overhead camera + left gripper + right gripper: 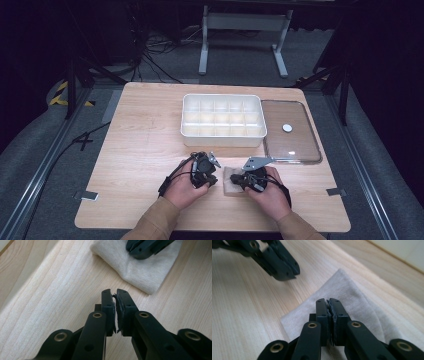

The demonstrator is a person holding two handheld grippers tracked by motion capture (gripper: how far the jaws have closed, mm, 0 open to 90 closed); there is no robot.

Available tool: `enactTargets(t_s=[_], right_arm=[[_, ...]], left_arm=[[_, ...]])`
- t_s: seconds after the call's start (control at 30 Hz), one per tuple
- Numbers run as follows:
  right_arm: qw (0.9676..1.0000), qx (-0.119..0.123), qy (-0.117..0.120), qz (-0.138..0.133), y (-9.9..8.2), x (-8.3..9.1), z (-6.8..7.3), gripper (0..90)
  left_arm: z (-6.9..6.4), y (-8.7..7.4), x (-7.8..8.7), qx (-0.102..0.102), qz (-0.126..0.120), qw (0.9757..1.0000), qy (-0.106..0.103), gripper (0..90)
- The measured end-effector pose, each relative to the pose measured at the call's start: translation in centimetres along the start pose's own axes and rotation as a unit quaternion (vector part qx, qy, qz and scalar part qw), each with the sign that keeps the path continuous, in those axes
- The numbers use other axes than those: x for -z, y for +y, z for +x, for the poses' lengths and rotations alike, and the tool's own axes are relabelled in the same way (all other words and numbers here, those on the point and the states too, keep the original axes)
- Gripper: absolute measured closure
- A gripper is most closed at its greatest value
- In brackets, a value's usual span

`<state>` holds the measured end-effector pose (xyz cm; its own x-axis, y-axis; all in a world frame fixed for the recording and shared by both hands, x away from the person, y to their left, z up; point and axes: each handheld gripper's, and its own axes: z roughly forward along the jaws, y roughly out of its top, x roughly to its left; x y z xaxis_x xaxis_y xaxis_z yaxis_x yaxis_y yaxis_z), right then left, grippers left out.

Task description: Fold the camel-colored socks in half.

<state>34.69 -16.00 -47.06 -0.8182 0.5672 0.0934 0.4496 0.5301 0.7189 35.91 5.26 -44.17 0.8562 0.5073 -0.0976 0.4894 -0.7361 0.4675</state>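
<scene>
Both forearms come in from the near edge, angled toward each other, sleeves drawn down to the wrists. The left hand (184,190) wraps the left gripper (115,295) from behind; its jaws are pressed together with nothing between them. Just beside it, the right hand (267,192) holds the right gripper (328,303) — jaws likewise closed and empty — tip pointed inward toward the left gripper's tip, the two close but apart.

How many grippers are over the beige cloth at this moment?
1. The right gripper is over the folded beige cloth, jaws shut with nothing between them. The left gripper, also shut, is over bare table beside the cloth's edge.
</scene>
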Motion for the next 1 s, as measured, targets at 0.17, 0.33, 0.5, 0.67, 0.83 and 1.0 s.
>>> enactTargets(t_s=[0.17,0.33,0.5,0.67,0.83,1.0], right_arm=[[1.0,0.004,0.001,-0.004,0.1,0.6,0.0,82.9],[0.9998,-0.008,-0.008,-0.018,0.4,2.4,-0.3,82.5],[0.9992,-0.021,-0.033,0.011,-0.8,3.7,-1.1,81.0],[0.9989,-0.032,-0.029,0.017,-2.1,3.4,-2.3,81.2],[0.9993,-0.031,-0.015,0.012,-2.4,3.3,-2.6,81.3],[0.9998,0.002,0.017,0.01,-2.4,3.1,-2.5,81.6]], left_arm=[[0.0,0.1,0.0,-0.003,0.007,1.0,-0.005,84.1],[0.0,0.2,-0.3,0.0,0.002,1.0,-0.005,83.7],[0.1,0.5,-0.6,-0.003,0.003,0.9999,-0.01,82.7],[-0.1,1.0,-0.7,-0.013,0.008,0.9998,-0.01,81.5],[-0.3,1.3,-1.4,-0.015,0.018,0.9997,-0.012,81.3],[-0.8,1.6,-2.1,-0.027,0.016,0.9994,-0.015,81.9]])
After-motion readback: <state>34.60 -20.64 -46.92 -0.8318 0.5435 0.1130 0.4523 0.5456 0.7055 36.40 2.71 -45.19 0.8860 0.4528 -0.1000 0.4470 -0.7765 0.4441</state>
